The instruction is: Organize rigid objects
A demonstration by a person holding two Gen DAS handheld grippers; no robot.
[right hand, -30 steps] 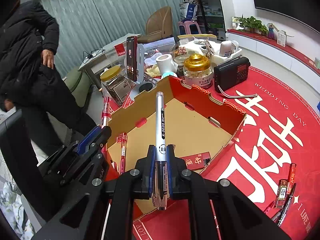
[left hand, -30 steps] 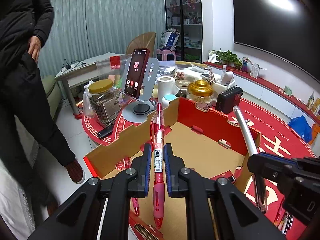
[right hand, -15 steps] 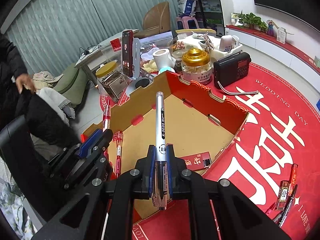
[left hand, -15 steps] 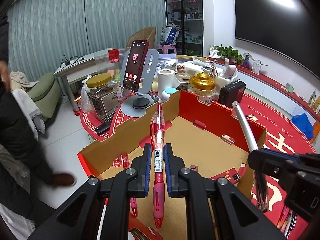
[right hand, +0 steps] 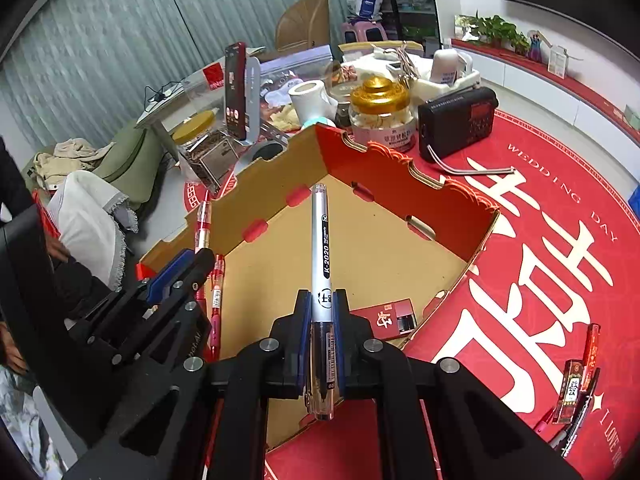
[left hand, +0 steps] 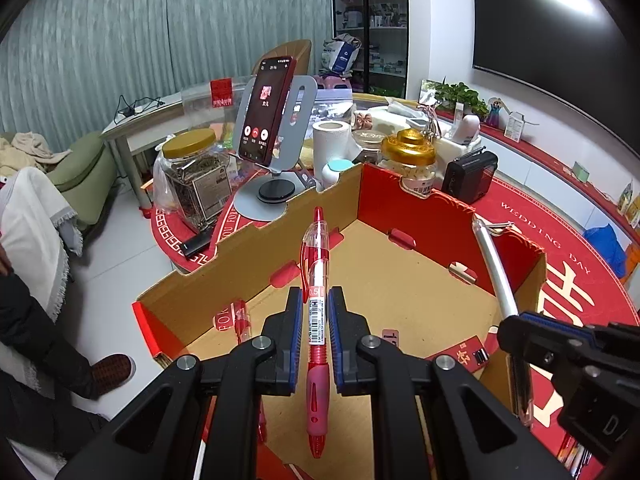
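Over cardboard box [left hand: 248, 256] | left gripper [left hand: 315, 312] pinching red pen [left hand: 316, 280] | right gripper [right hand: 322, 312] pinching white pen [right hand: 322, 248] | another red pen [right hand: 216, 300] inside box

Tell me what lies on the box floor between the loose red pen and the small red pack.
In the right wrist view, only bare cardboard floor lies between the loose red pen and the small red pack.

Before you sits the cardboard box [left hand: 256, 256]; behind it the phone stand [left hand: 276, 160], right the radio [right hand: 456, 120].
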